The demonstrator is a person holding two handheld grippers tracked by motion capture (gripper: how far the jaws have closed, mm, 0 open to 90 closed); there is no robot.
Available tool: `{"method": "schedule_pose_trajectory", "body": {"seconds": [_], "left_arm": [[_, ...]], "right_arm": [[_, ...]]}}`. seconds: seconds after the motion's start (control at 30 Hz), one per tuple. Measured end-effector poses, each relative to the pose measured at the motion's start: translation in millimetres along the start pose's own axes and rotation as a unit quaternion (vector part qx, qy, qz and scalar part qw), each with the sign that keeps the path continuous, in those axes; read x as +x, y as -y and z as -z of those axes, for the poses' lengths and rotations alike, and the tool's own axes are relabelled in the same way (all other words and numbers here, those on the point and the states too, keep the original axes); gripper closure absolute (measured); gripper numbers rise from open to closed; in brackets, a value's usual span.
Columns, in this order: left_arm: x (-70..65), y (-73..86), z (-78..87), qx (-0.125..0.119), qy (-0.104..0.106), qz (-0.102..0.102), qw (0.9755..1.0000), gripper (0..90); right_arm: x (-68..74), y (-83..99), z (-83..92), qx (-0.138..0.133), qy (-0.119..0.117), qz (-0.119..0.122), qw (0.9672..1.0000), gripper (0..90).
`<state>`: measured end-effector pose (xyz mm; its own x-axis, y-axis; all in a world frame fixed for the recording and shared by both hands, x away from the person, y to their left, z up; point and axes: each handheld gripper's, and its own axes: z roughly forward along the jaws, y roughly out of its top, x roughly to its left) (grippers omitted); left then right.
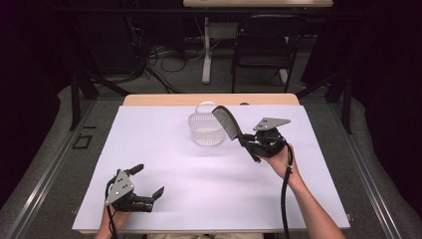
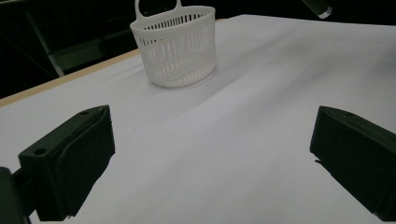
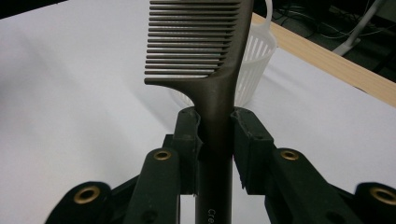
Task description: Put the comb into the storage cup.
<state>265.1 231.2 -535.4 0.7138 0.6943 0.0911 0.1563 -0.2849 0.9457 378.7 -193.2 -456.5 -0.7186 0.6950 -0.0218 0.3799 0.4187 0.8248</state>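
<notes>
comb (image 3: 205, 60) sits clamped by its handle in the right gripper (image 3: 215, 135), tilted over the basket (image 1: 206, 129); lowering it teeth-first inside the rim suits best.

- The desk (image 1: 209, 199), covered by a white sheet, with a strip of light wood along its far edge.
- White slotted basket (image 1: 206, 128) standing upright on the sheet, toward the far edge near the middle, handle loop up.
- Left claw (image 1: 148, 182) rests on the sheet at the near-left corner.
</notes>
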Motion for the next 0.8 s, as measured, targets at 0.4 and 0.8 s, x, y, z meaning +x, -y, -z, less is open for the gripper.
{"method": "schedule_pose_trajectory", "body": {"seconds": [0.4,0.8], "left_arm": [[-0.6,0.8,2.7,0.0,-0.003,-0.001,1.0,0.1],[-1.1,1.9,6.0,0.001,-0.011,0.004,0.9999,0.1]], "right_arm": [[1.4,-8.2,-5.6,-0.032,0.009,0.009,0.9994,72.8],[0.6,-11.7,-9.0,-0.06,0.02,0.007,0.998,72.8]]}}
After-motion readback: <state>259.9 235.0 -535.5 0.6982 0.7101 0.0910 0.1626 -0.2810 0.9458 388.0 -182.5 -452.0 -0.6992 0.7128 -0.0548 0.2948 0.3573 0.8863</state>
